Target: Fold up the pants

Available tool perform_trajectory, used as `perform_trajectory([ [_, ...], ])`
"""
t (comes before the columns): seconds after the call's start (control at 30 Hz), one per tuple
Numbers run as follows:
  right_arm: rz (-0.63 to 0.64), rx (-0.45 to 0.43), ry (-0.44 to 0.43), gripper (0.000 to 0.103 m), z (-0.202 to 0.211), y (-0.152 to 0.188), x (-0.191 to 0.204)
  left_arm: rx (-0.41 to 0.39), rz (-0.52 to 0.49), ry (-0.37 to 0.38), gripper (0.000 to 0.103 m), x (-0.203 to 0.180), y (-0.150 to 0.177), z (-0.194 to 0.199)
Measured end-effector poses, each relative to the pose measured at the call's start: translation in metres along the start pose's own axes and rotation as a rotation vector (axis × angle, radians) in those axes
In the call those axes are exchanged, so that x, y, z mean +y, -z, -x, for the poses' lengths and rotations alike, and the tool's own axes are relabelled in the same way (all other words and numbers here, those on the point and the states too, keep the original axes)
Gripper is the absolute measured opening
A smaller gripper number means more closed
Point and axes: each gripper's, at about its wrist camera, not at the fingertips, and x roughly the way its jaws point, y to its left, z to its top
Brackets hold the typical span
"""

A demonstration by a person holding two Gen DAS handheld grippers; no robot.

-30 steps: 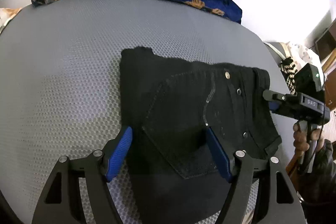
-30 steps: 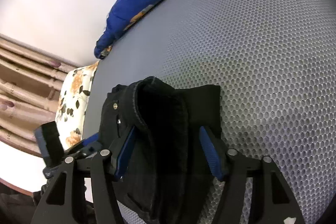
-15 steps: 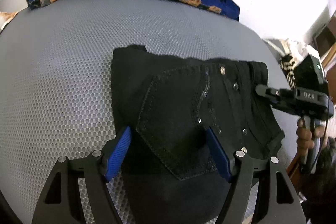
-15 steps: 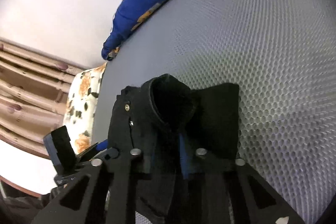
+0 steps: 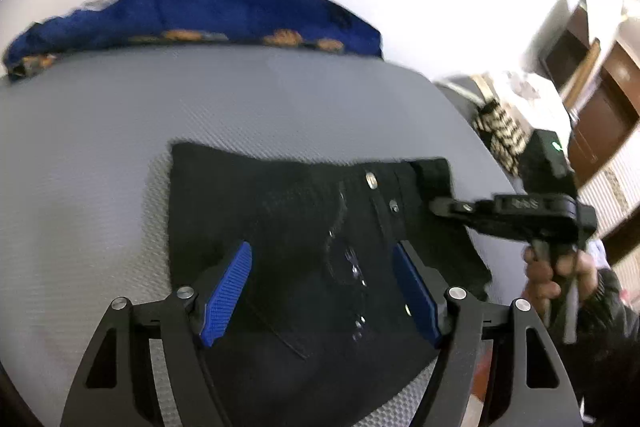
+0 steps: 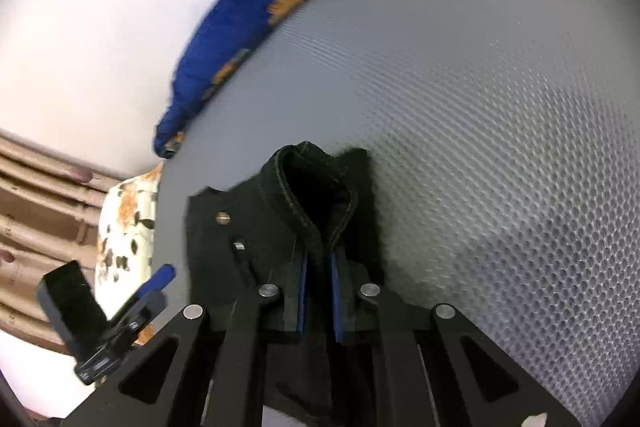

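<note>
Black folded pants (image 5: 304, 219) lie on a grey mesh surface (image 5: 100, 147). My left gripper (image 5: 322, 251) hovers over their near part. It is open, with its blue pads spread wide on either side of a back pocket. My right gripper (image 6: 319, 259) is shut on the pants (image 6: 256, 227), its pads pinching a raised fold of the waistband edge. In the left wrist view the right gripper (image 5: 436, 205) reaches in from the right onto the pants' right edge, held by a hand (image 5: 552, 275). The left gripper (image 6: 160, 279) shows at the lower left of the right wrist view.
A blue cloth with orange flowers (image 5: 192, 15) lies along the far edge of the mesh surface (image 6: 480, 107). A floral cushion (image 6: 124, 223) sits off its left side. A striped item (image 5: 500, 131) and wooden doors (image 5: 600, 115) stand at the right.
The right gripper's jaws closed on the waistband fold that lay between them. The left gripper drew back and up a little, still open, so the pants sit lower in its view.
</note>
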Motion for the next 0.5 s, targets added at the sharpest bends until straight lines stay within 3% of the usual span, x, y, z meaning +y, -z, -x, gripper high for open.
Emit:
perform_trajectory([
  [0.1,0.017,0.012,0.027,0.015,-0.004,-0.003,0.001,0.112,-0.004,-0.012,0.072,0.008,0.008,-0.032],
  [0.23,0.056,0.005,0.102,0.035,0.001,0.002,0.012,0.114,-0.056,-0.048,0.072,0.004,0.013,-0.041],
  [0.5,0.101,0.035,0.141,0.035,0.032,0.039,0.024,0.134,-0.075,-0.02,0.073,-0.003,0.033,-0.026],
])
